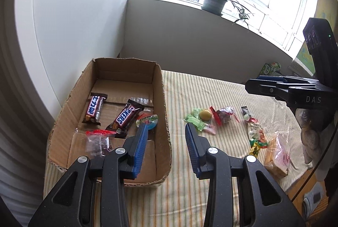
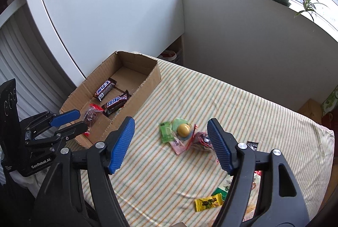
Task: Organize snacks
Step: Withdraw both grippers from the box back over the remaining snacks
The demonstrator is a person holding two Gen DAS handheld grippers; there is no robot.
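Hanging wide open, empty, left gripper [image 1: 165, 128] over cardboard box [image 1: 162, 87] wall; Snickers bars [image 1: 124, 117] upper left. Right gripper [image 2: 171, 123] wide open, empty; loose snacks [image 2: 182, 129] between fingers.

2 Snickers bars [image 1: 95, 109] [image 1: 124, 119], 1 cardboard box [image 1: 162, 104], 1 potted plant [image 1: 213, 2].

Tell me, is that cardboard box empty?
No. The cardboard box holds two Snickers bars and a few small packets.

Blue tongs [image 2: 171, 125], striped cloth [image 2: 232, 104], brown box [image 1: 162, 104]
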